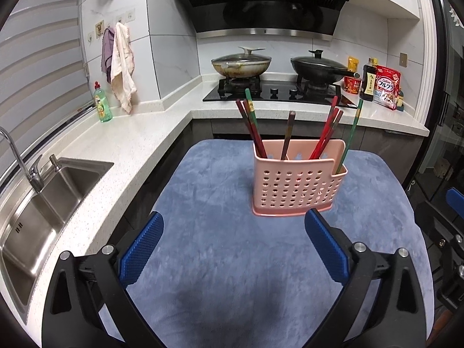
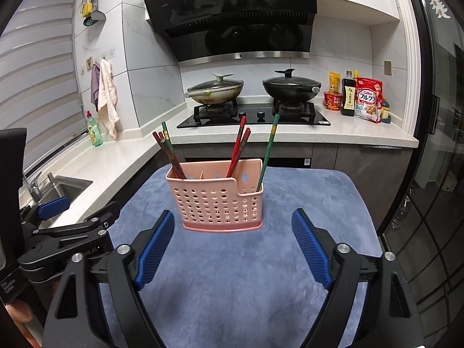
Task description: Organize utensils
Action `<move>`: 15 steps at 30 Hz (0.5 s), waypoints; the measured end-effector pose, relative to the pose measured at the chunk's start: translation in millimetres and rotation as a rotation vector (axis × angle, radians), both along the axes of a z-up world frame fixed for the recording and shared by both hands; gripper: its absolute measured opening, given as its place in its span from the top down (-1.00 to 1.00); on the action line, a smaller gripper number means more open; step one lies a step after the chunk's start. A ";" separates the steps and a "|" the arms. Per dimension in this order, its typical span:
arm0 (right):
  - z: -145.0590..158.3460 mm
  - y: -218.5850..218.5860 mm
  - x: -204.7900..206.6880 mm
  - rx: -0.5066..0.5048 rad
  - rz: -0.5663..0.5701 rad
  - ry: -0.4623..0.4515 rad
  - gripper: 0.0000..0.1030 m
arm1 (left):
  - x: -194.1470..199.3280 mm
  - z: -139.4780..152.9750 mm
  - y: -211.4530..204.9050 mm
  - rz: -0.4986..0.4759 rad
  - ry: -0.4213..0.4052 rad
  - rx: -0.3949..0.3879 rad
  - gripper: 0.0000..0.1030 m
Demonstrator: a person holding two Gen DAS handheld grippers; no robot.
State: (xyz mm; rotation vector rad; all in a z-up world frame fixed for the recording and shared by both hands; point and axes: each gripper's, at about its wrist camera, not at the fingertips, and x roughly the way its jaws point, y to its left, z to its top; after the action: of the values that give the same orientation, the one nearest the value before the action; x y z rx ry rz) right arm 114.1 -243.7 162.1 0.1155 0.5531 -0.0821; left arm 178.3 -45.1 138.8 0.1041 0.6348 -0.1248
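The red cereal bag [image 2: 368, 100] is showing "Calbee" and "フルグラ"; the range hood [image 2: 232, 20] panel is displaying "19", possibly a clock.

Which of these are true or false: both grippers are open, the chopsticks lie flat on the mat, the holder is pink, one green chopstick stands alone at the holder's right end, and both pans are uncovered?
1. Both grippers are open. True: the left gripper and right gripper hold nothing.
2. The chopsticks lie flat on the mat. False: they stand in the holder.
3. The holder is pink. True.
4. One green chopstick stands alone at the right end. True.
5. Both pans are uncovered. False: the pale pan and black pan have lids.
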 end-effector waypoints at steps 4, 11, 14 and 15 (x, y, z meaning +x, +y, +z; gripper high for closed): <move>-5.2 2.2 -1.9 -0.017 0.004 0.002 -0.63 | -0.3 -7.0 2.5 0.003 0.013 -0.006 -0.85; -14.2 0.8 0.5 -0.012 0.001 0.024 -0.64 | -3.1 -13.1 -2.2 0.002 0.010 0.014 -0.86; -17.7 1.7 0.8 -0.021 0.001 0.033 -0.66 | -2.7 -14.9 -4.0 -0.001 0.018 0.010 -0.86; -19.1 1.9 1.2 -0.024 -0.001 0.037 -0.66 | -2.3 -15.5 -4.3 -0.001 0.019 0.009 -0.86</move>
State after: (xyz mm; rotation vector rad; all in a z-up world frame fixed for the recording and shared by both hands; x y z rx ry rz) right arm 115.3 -241.7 143.0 0.0914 0.5889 -0.0917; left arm 176.0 -49.4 123.3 0.1125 0.6547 -0.1240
